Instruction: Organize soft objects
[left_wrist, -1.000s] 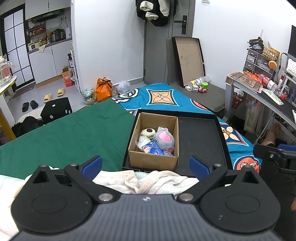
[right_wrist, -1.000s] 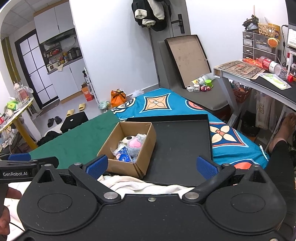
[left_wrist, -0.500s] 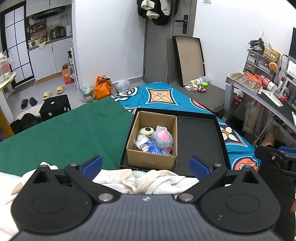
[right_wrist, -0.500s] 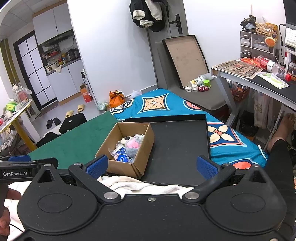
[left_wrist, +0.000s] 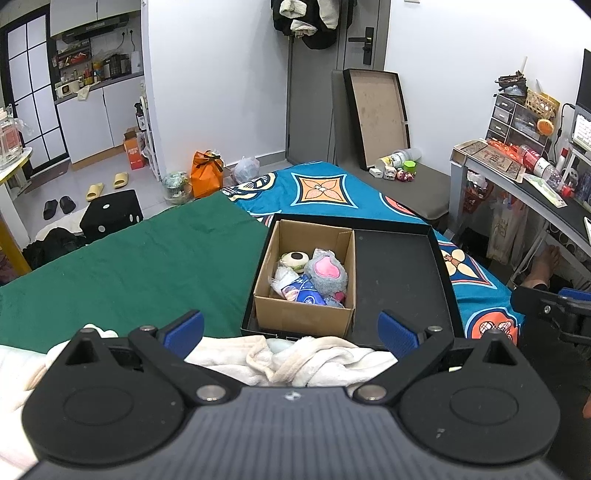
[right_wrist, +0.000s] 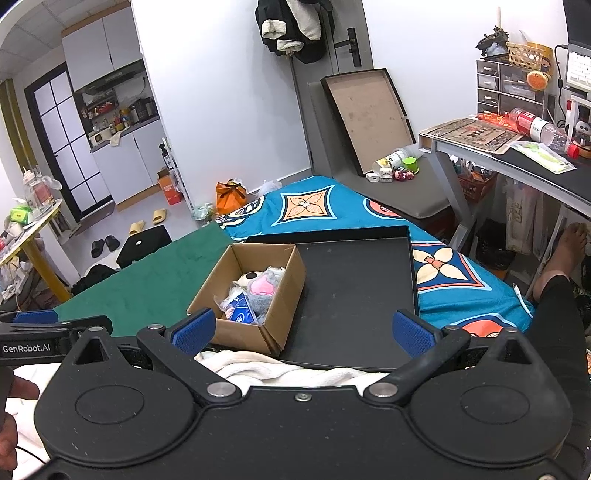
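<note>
Black tongs (left_wrist: 291, 328), blue pads (left_wrist: 183, 328) (silver screws).

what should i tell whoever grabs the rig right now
Left gripper: jaws wide open, empty, above the cream blanket.
Right gripper: jaws wide open, empty, over the same blanket.
Cardboard box sits in the left part of the black tray; inside it are a grey plush with a pink heart, a round eye-like toy and a blue packet.
Done: those items are boxed.
Left: probably the blanket; the tray's right part is bare.
</note>
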